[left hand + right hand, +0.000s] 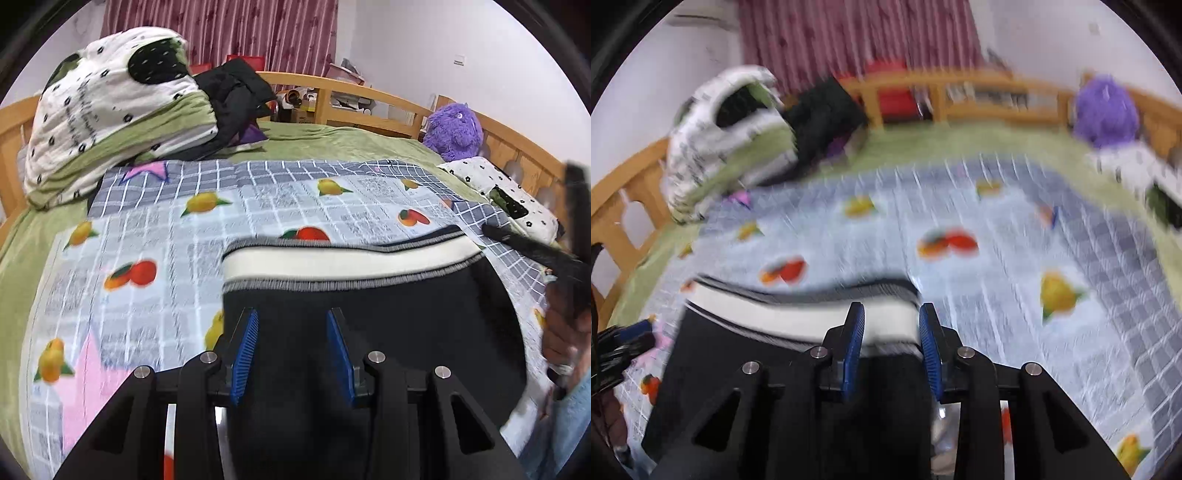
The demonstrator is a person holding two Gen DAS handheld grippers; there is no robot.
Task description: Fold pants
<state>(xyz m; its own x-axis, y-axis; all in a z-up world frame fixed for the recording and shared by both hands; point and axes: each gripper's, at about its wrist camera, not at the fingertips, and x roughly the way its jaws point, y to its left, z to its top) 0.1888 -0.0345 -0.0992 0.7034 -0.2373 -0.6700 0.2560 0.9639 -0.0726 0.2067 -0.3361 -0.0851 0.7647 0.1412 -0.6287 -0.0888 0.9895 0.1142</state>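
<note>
Two grippers over black pants on fruit-print sheet, near side of bed. Left gripper fingers apart, dark fabric between, grip unclear. Right gripper fingers apart at white waistband right end; view blurred.

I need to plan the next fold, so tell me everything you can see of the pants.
The pants are black, knit-looking fabric with a wide cream waistband edged in grey-and-black ribbing. They lie flat on the fruit-print sheet, waistband away from the cameras. Both the left claw and right claw are open over them, gripping nothing.
</note>
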